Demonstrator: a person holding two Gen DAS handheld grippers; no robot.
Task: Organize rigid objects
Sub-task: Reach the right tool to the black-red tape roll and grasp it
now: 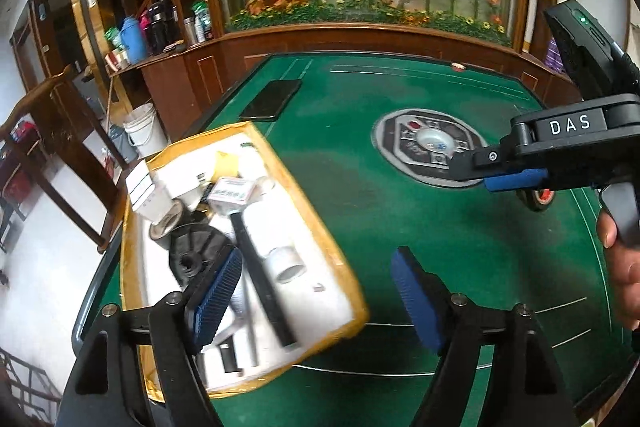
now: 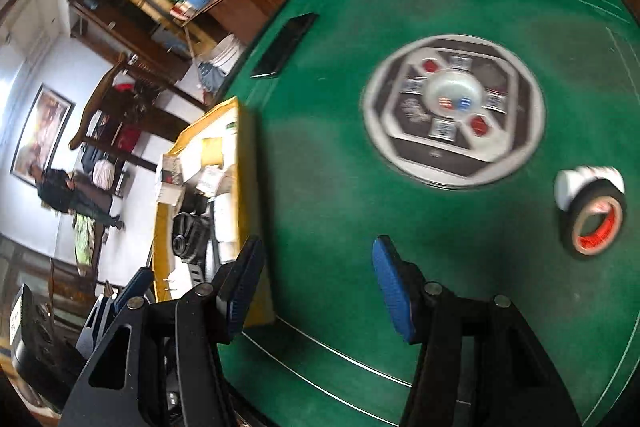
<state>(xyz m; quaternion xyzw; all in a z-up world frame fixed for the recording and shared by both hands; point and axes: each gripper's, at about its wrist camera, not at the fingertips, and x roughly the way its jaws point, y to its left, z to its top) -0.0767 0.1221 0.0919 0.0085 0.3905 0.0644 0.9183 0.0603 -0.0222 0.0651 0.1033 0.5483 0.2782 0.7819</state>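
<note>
Two blue-padded fingers (image 1: pixel 218 287) of the left gripper (image 1: pixel 316 291) stand wide apart in the left wrist view, nothing between them, released. Its near-left finger hangs over the yellow-edged box (image 1: pixel 320 227); the other is over bare green table (image 1: pixel 400 235).

Box lies at the table's left edge, left of the round centre panel (image 1: pixel 400 143). Inside: a black rod (image 1: pixel 260 267), a white pipe fitting (image 1: pixel 286 263), a black ribbed disc (image 1: pixel 192 247), a roll of tape (image 1: pixel 166 223), small white cartons (image 1: pixel 140 187). Items toward the box's near end are blurred and partly behind the finger; not identifiable.

Right gripper (image 1: pixel 508 179) enters from the right edge, over the centre panel's right side, a hand (image 1: pixel 624 267) on its grip. Only one blue pad shows clearly; its spread is not readable here. A red-cored roll (image 1: pixel 542 197) peeks out below it, mostly hidden.

A dark phone (image 1: pixel 272 99) lies beyond the box, toward the far rim.

Right wrist view, motion-blurred. Right gripper (image 2: pixel 316 283) partly open, empty, over bare table (image 2: pixel 340 187) between the box (image 2: pixel 244 187) and the centre panel (image 2: pixel 452 107). Its left finger overlaps the box's near corner in the picture; contact cannot be judged.

Black tape roll with red core (image 2: pixel 596 223) stands tilted on the felt, right of and nearer than the centre panel, touching a white cylinder (image 2: pixel 576 183) behind it. Both well apart from the box.

Left gripper (image 2: pixel 120 299) shows at the lower left beside the box, cut off by the right gripper's frame. Box contents are smeared; only the black disc (image 2: pixel 188 235) reads. Phone (image 2: pixel 284 45) beyond the box.
</note>
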